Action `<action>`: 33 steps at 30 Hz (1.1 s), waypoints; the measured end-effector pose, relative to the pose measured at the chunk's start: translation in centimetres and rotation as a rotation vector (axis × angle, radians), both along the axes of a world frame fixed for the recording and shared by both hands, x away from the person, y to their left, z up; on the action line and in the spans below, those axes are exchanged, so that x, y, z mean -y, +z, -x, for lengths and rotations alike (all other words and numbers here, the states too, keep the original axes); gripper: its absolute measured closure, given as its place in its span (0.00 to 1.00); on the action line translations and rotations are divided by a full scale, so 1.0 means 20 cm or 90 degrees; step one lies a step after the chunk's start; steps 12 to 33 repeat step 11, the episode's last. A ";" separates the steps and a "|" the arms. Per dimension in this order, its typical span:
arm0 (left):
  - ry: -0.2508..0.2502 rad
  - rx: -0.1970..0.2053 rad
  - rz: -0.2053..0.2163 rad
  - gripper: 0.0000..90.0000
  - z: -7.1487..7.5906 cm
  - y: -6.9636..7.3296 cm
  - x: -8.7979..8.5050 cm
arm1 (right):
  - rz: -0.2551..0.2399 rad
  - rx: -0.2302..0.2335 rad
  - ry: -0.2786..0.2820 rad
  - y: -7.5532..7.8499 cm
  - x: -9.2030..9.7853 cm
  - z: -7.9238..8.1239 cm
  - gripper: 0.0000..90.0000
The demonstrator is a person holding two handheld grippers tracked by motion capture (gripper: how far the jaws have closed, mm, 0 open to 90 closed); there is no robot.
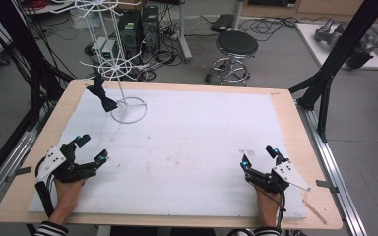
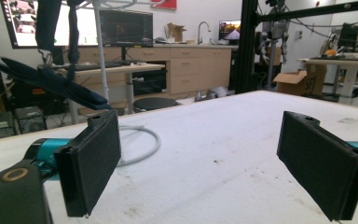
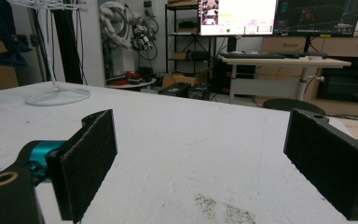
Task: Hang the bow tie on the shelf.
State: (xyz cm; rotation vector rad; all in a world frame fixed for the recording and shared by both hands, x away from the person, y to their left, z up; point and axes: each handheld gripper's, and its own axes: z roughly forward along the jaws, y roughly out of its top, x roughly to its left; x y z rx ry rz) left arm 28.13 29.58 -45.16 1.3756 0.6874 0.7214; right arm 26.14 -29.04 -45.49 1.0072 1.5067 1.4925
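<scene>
A white wire rack [image 1: 112, 66] stands on its ring base at the table's far left. From one of its arms hangs a dark bow tie [image 1: 101, 93]. The same bow tie [image 2: 51, 81] and the rack's pole [image 2: 101, 51] rise ahead in the left gripper view. In the right gripper view the rack [image 3: 56, 95] and the bow tie [image 3: 7, 35] sit far left. My left gripper [image 1: 92, 149] rests near the front left, open, nothing between its jaws. My right gripper [image 1: 259, 156] rests at the front right, open and empty too.
A white mat [image 1: 192, 142] covers most of the wooden table [image 1: 295, 128]. A black stool [image 1: 236, 46] and computer boxes stand on the floor beyond the far edge. A black frame post [image 1: 339, 54] rises at the right.
</scene>
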 end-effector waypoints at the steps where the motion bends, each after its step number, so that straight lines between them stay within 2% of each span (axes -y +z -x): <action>1: 0.000 0.001 -0.003 0.15 0.00 -0.01 0.00 | -0.002 -0.002 0.000 0.00 0.00 0.00 0.10; 7: 0.002 -0.013 0.015 0.15 0.00 -0.02 -0.01 | 0.000 0.000 -0.003 0.00 0.00 0.00 0.10; 11: 0.012 -0.003 -0.012 0.15 0.01 -0.02 0.01 | -0.002 -0.001 -0.004 0.00 0.00 0.00 0.10; 33: 0.012 -0.003 -0.012 0.15 0.01 -0.02 0.01 | -0.002 -0.001 -0.004 0.00 0.00 0.00 0.10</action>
